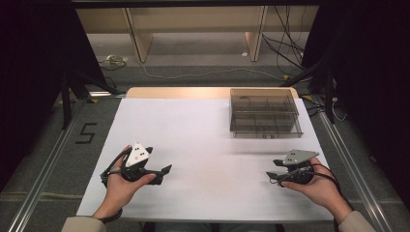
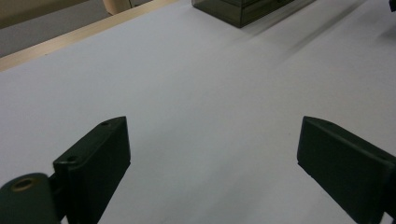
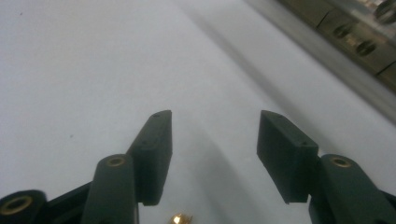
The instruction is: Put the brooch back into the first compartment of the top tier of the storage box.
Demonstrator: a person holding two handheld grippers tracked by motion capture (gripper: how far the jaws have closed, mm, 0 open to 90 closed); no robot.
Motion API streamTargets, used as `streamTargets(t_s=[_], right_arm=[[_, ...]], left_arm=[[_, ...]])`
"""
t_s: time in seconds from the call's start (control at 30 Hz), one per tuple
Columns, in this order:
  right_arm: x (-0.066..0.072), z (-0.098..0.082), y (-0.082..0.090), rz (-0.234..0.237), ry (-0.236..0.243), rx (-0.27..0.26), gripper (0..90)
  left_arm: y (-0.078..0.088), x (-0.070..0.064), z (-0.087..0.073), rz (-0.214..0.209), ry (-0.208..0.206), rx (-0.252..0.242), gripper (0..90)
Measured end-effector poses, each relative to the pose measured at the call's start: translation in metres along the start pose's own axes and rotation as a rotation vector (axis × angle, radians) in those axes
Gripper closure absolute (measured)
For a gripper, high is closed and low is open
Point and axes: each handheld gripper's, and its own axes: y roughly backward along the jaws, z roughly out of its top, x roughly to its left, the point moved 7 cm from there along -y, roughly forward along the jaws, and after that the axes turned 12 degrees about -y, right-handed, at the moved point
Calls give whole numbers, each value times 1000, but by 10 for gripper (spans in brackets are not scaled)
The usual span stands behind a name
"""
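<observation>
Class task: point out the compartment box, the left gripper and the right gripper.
compartment box [image 1: 264,114], high view, divided inside.
left gripper [image 1: 163,172], high view, between its fingertips.
right gripper [image 1: 272,175], high view, between its fingertips.

Both my grippers low, jaws apart

My left hand [image 1: 121,186] holds the left gripper [image 1: 164,171] with its jaws spread and nothing between them; my right hand [image 1: 319,186] holds the right gripper [image 1: 271,175], its jaws likewise parted around nothing.

White sheet [image 1: 203,145] over a wooden table [image 1: 174,92] — black "5" [image 1: 86,133] taped on the floor.
</observation>
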Motion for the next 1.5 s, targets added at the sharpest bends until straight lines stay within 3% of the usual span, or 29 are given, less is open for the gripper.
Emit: streamTargets(t_s=[0.7,0.83,1.5], right_arm=[[2,-24,8,12,-40,102,544],[3,-28,8,8,-27,128,571],[6,-33,8,23,-33,136,707]], left_arm=[[0,-1,1,-3,-2,-6,96],[-1,-1,1,-4,-2,-3,96],[-1,-1,0,-5,-6,0,97]])
